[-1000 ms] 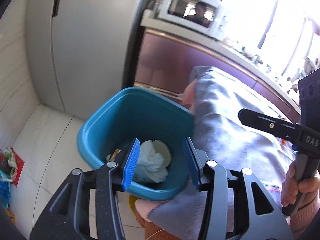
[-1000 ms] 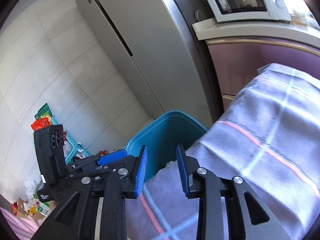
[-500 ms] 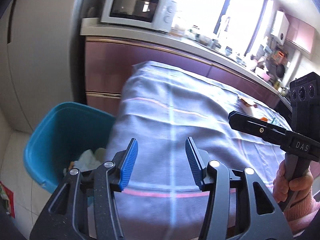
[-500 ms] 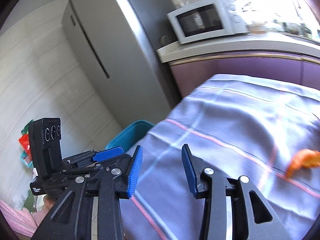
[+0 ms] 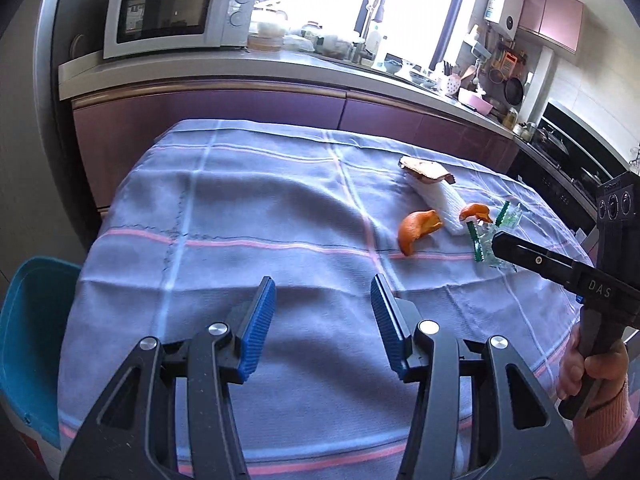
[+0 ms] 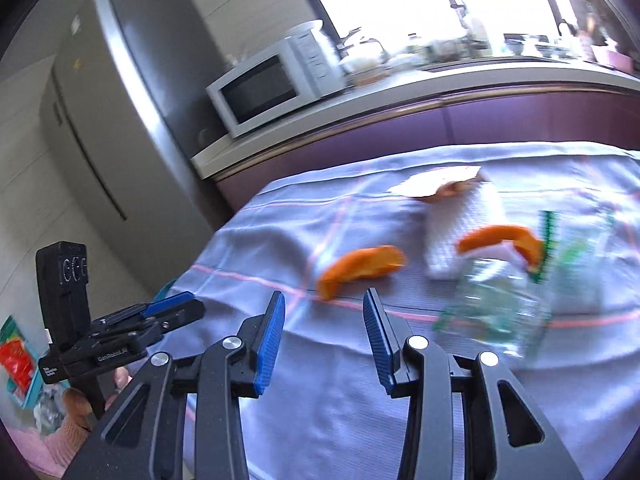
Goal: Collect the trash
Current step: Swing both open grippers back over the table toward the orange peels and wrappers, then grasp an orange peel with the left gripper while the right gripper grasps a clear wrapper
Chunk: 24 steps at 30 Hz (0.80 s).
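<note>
Trash lies on the checked lilac tablecloth [image 5: 248, 216]: an orange peel [image 5: 417, 229], a smaller peel [image 5: 475, 212], a white foam sleeve [image 5: 440, 201] with a brown paper scrap [image 5: 426, 169] on it, and a clear green-printed plastic wrapper [image 5: 490, 236]. The right wrist view shows the peel [image 6: 360, 268], the second peel [image 6: 500, 240], the sleeve [image 6: 464, 220] and the wrapper [image 6: 504, 304], blurred. My left gripper [image 5: 323, 312] is open and empty over the near cloth. My right gripper [image 6: 324, 328] is open and empty, just short of the peel. The teal bin [image 5: 28, 340] stands at the table's left corner.
A purple counter [image 5: 240, 100] runs behind the table with a microwave [image 5: 176, 12] and clutter by the window. A grey fridge [image 6: 120, 112] stands at the left. Coloured items lie on the floor [image 6: 16, 364].
Both grippers have swung from over the teal bin to the right and now face the tabletop trash. Both stay open and empty.
</note>
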### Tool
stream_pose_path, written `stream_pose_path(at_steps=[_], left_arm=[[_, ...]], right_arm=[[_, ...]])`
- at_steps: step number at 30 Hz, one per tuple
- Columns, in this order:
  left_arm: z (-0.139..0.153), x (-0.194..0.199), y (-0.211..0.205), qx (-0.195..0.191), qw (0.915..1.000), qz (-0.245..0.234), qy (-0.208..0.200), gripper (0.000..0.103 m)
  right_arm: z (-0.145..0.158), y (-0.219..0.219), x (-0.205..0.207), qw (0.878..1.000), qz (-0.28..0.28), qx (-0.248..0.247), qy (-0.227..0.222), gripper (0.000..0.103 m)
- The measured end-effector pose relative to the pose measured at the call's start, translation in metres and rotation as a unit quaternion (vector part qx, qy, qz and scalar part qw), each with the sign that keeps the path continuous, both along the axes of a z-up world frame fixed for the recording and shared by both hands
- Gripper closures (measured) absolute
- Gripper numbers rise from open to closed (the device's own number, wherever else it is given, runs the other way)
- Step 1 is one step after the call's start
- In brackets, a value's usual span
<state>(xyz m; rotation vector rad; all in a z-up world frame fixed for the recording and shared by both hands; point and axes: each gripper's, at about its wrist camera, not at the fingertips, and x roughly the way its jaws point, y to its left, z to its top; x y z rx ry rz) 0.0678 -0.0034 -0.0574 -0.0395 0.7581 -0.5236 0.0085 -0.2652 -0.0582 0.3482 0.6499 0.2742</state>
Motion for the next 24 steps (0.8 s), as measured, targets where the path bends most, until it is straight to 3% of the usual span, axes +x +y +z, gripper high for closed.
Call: stream_pose_path(at_steps=[7, 10, 17, 24], left_arm=[[0.001, 0.021, -0.049, 0.014, 0.9992, -0.036, 0.004, 0.054], [-0.001, 0.029, -0.067, 0.019, 0.9987, -0.047, 0.010, 0.054], [-0.006, 0.048, -0.091, 0.018, 0.9977, -0.055, 0.035, 0.055], [-0.012, 0.058, -0.117, 0.052, 0.9960, -0.063, 0.036, 0.055]], right_arm=[[-0.008, -0.060, -0.015, 0.997, -0.079, -0.002, 0.006, 0.063], [-0.016, -0.079, -0.016, 0.994, -0.103, 0.009, 0.020, 0.057], [-0.035, -0.095, -0.008, 0.993, -0.102, 0.038, 0.053, 0.053], [-0.036, -0.088, 0.006, 0.993, -0.083, 0.039, 0.070, 0.052]])
